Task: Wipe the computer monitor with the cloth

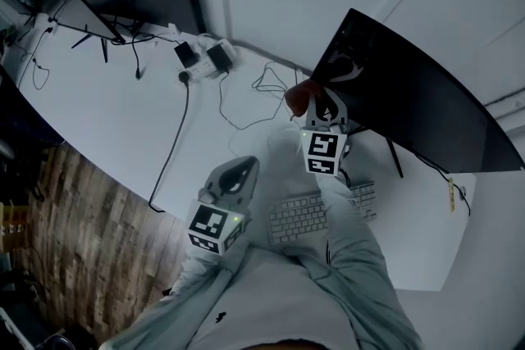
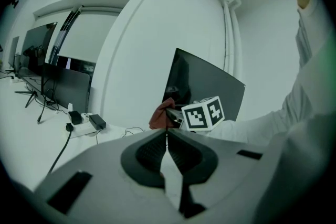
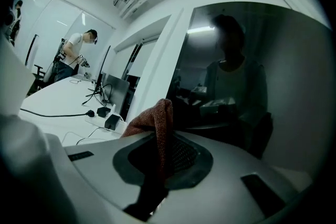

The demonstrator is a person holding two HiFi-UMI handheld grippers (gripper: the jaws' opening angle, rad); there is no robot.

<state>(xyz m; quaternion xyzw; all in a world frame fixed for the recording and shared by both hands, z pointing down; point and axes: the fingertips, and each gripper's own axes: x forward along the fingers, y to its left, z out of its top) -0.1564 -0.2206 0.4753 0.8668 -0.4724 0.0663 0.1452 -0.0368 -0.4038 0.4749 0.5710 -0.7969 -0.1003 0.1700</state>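
A dark computer monitor (image 1: 410,98) stands tilted on the white desk (image 1: 107,119) at the right. My right gripper (image 1: 310,104) is shut on a reddish-brown cloth (image 1: 297,96), held at the monitor's lower left corner. In the right gripper view the cloth (image 3: 152,120) sticks up between the jaws, right in front of the black screen (image 3: 252,71), which mirrors a person. My left gripper (image 1: 242,168) hovers over the desk, left of the keyboard, jaws shut on nothing. From the left gripper view I see the monitor (image 2: 202,86), the cloth (image 2: 161,114) and the right gripper's marker cube (image 2: 202,113).
A white keyboard (image 1: 316,213) lies in front of the monitor. Cables (image 1: 246,106), a power strip and adapters (image 1: 201,61) lie on the desk's middle. A second monitor (image 1: 123,4) stands at the far left. A person (image 3: 73,55) works at a distant desk. Wooden floor (image 1: 74,217) lies beyond the desk's edge.
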